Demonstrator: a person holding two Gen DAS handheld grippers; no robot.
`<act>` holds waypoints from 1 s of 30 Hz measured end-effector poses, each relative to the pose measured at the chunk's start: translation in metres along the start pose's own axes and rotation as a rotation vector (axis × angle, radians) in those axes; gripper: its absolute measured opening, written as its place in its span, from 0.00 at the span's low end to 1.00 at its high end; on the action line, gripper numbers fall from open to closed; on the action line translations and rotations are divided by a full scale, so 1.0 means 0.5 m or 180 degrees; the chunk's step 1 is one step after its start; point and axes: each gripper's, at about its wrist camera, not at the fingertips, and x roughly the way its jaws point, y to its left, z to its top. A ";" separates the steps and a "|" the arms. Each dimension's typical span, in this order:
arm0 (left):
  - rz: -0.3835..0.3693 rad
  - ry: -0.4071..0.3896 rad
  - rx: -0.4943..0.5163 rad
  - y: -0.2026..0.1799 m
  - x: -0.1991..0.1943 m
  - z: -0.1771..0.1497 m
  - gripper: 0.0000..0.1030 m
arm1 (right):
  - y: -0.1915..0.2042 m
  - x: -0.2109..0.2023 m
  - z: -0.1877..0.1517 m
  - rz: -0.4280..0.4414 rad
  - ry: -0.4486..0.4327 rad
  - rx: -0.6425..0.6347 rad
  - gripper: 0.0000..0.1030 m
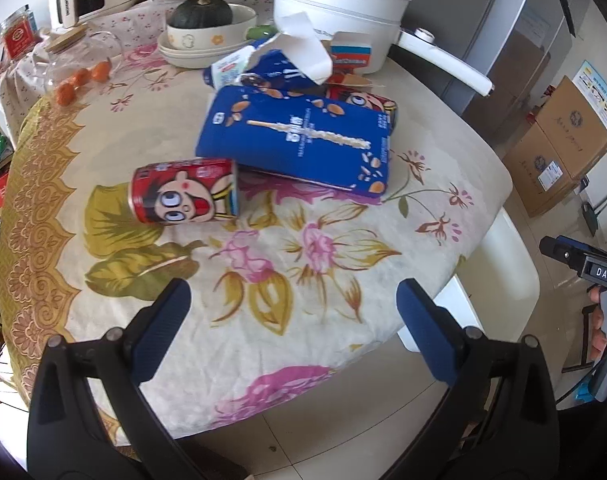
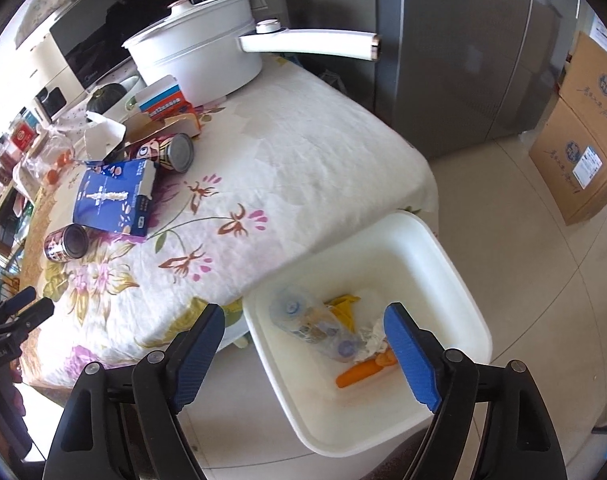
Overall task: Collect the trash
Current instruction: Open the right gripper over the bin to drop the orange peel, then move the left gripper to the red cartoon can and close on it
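I am hovering both claws spread and empty, left gripper (image 1: 293, 320) near the red can (image 1: 183, 192) beside the blue box (image 1: 299, 140): light, stiff, roll-prone, so I'd grip across its sides; right gripper (image 2: 307, 344) over the white bin (image 2: 455, 280).

Both tools share 1 build. The left gripper (image 1: 293, 320) and right gripper (image 2: 305, 350) each have 2 black arms with round silver screws and ribbed blue pads. At the left-wrist view's right edge, a white "DAS" label sits on the black body.
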 end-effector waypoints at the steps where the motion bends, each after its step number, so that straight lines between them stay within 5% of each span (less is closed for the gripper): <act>1: 0.0020 -0.0009 -0.0037 0.017 -0.004 -0.001 0.99 | 0.008 0.003 0.002 0.0006 0.0010 -0.0005 0.81; 11: 0.0097 -0.0041 -0.0423 0.144 -0.004 -0.015 0.99 | 0.097 0.040 0.021 0.0117 0.0076 -0.0126 0.81; 21: 0.0224 -0.0409 -0.0143 0.113 0.053 0.035 0.99 | 0.156 0.079 0.035 0.0208 0.0169 -0.0237 0.81; 30: 0.0461 -0.0299 -0.0324 0.123 0.127 0.074 0.99 | 0.148 0.114 0.070 0.0243 0.0230 -0.0117 0.81</act>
